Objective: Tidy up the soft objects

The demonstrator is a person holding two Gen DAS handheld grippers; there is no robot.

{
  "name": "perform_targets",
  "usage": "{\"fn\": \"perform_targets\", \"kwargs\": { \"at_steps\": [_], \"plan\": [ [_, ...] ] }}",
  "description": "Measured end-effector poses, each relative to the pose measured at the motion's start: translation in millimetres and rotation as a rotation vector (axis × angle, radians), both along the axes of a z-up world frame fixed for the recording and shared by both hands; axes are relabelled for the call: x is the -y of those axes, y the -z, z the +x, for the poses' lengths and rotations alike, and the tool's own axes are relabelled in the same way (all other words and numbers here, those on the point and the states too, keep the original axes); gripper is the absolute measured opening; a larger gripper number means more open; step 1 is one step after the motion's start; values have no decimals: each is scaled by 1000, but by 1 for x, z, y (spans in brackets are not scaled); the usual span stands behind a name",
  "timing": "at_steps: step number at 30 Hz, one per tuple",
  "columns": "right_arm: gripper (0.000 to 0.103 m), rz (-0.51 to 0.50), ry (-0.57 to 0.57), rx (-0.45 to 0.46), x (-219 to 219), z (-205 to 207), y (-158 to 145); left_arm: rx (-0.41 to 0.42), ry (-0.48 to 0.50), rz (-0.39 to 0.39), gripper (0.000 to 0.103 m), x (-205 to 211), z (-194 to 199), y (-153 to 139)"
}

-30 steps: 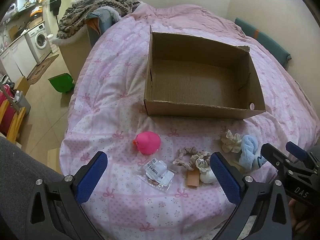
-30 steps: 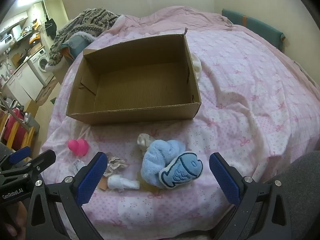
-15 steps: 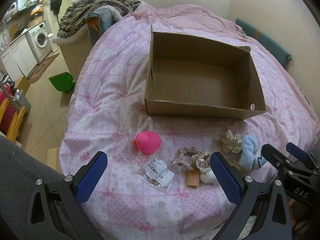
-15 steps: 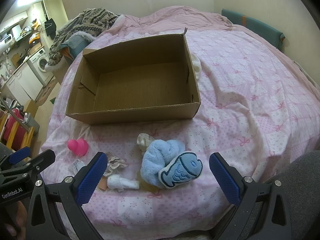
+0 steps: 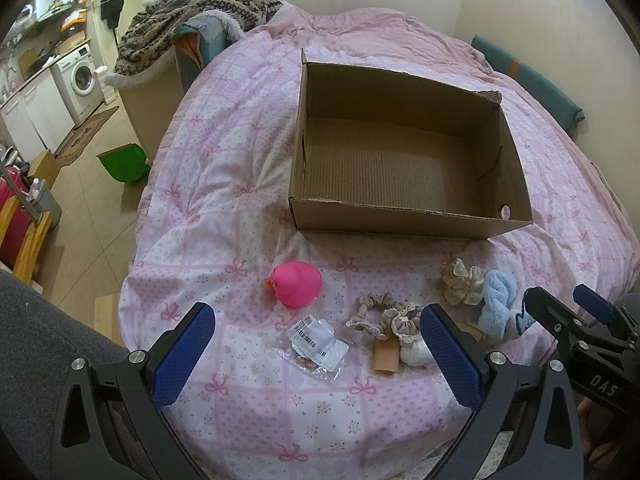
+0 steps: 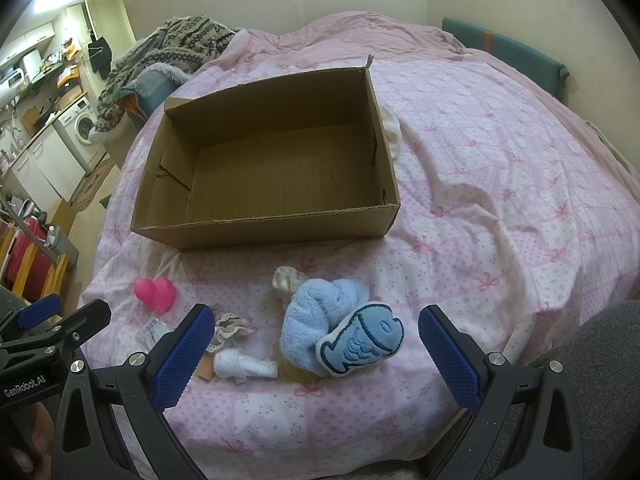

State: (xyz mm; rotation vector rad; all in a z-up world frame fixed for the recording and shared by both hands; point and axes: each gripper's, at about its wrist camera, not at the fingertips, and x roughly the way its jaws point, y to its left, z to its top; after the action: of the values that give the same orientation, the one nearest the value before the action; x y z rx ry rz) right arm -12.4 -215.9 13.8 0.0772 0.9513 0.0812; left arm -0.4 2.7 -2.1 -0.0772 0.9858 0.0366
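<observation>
Left wrist view: left hand-held gripper [image 5: 316, 344] wide open w/ nothing between its blue pads, hovering over the near edge of the bed [image 5: 224, 184]. Cardboard box [image 5: 404, 216] sits open on the pink quilt, nothing soft in it. Nearer the camera than the box: pink rubber duck [image 5: 297, 283] off its near-left corner, clear plastic bag w/ barcode label [image 5: 314, 346] just nearer than the duck, beige lace scrunchies [image 5: 384, 316] right of the bag, cream scrunchie [image 5: 463, 282] below the box's near-right corner, fluffy blue plush [image 5: 498, 300] touching that scrunchie. The right hand-held gripper [image 5: 568, 304] shows at the right edge, beside the plush. Right wrist view: right hand-held gripper [image 6: 314, 354] also spread wide, gripping nothing, pads either side of the soft pile. Same box [image 6: 264, 220] farther back, bare inside. Blue fish toy [image 6: 360, 338] leans on the fluffy plush [image 6: 316, 320], both nearer than the box's front wall; white rolled cloth item [image 6: 244, 364] just left of them, duck [image 6: 157, 293] off the box's near-left corner. Left hand-held gripper [image 6: 56, 316] visible at the left edge.
</observation>
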Motion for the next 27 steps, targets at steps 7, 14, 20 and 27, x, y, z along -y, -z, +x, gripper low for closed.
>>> {"fn": "perform_targets", "kwargs": {
  "at_steps": [7, 14, 20, 27],
  "plan": [
    [103, 0, 0, 0, -3, 0, -1, -1, -1, 0, 102, 0, 0, 0],
    [103, -2, 5, -3, 1, 0, -1, -1, 2, 3, 102, -1, 0, 1],
    [103, -3, 4, -4, 1, 0, 0, -4, 1, 0, 102, -2, -2, 4],
    [103, -10, 5, -8, -2, 1, 2, -7, -1, 1, 102, 1, -2, 5]
  ]
}}
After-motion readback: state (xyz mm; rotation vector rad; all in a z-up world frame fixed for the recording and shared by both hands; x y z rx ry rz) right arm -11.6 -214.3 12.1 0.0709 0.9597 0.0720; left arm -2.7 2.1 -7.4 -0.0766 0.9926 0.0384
